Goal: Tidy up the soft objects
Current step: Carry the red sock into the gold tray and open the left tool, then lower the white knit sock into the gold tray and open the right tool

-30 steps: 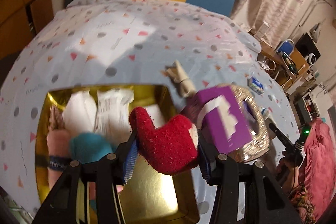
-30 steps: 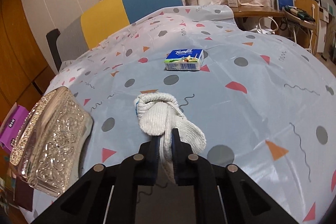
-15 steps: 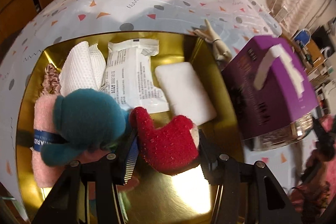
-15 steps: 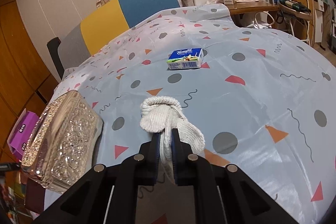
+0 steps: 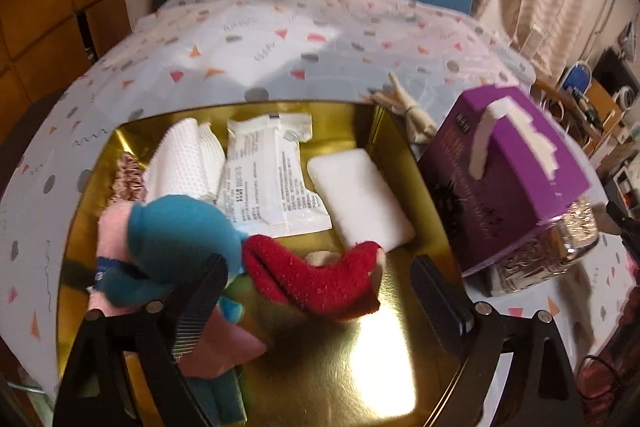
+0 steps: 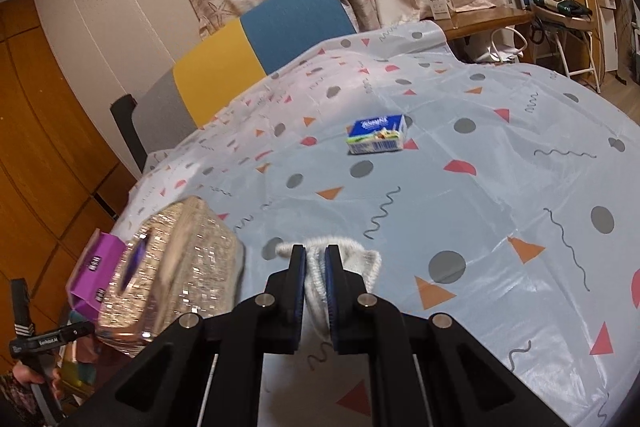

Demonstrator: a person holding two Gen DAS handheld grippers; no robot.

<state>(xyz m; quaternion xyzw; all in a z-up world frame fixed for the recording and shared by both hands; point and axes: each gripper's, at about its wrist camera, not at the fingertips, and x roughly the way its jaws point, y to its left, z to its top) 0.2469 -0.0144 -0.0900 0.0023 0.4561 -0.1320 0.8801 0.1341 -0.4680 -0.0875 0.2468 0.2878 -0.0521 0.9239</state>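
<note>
In the left wrist view my left gripper (image 5: 316, 275) is open above a gold tray (image 5: 372, 379). A red plush toy (image 5: 316, 285) lies in the tray between the spread fingers, free of both pads. A teal plush (image 5: 180, 247) on a pink cloth, a white mesh cloth (image 5: 188, 159), a white packet (image 5: 268, 179) and a white sponge (image 5: 356, 195) also lie in the tray. In the right wrist view my right gripper (image 6: 316, 267) is shut on a white knitted sock (image 6: 316, 275) held above the patterned tablecloth.
A purple tissue box (image 5: 504, 175) stands right of the tray on a silver embossed lid (image 6: 176, 267). A wooden figure (image 5: 412, 111) lies behind the tray. A blue tissue pack (image 6: 378, 135) lies mid-table. A colour-block chair (image 6: 248, 55) stands behind the table.
My left gripper has opened and let the red plush drop into the tray. My right gripper has lifted the white sock higher off the cloth and moved left toward the silver lid.
</note>
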